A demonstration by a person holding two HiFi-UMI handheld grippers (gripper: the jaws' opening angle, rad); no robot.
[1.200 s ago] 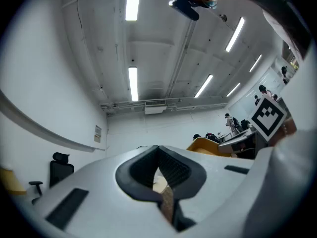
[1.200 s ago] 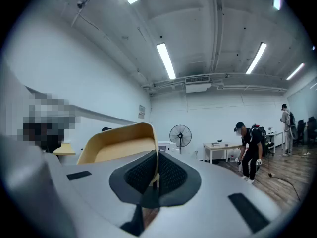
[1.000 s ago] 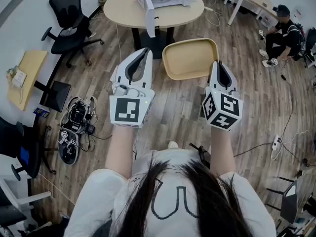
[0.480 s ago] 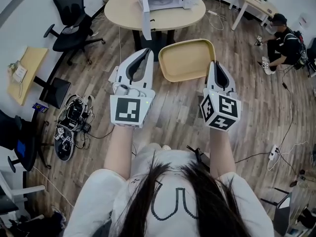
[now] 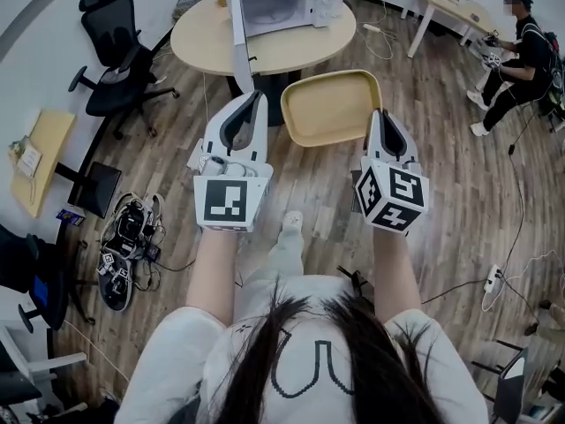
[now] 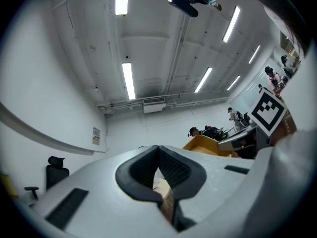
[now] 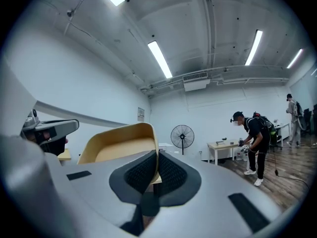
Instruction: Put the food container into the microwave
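A shallow tan food container [image 5: 331, 106] hangs in the air in front of me, its near right edge pinched by my right gripper [image 5: 381, 117], which is shut on it. In the right gripper view the container [image 7: 121, 145] rises to the left of the closed jaws of that gripper [image 7: 157, 167]. My left gripper [image 5: 256, 100] is beside the container's left edge, apart from it, shut and empty. In the left gripper view the container [image 6: 205, 144] shows to the right. The white microwave [image 5: 278, 3] stands on the round table [image 5: 300, 47] ahead, its door [image 5: 238, 47] swung open.
Two black office chairs [image 5: 115, 51] stand at the left by a small yellow side table [image 5: 40, 153]. Cables and gear [image 5: 128, 237] lie on the wood floor. A person [image 5: 521, 51] stands at the far right near a desk [image 5: 450, 3].
I have moved nearer to the round table, so the microwave shows more fully. Both grippers and the container came forward together. The person at the right has stood up.
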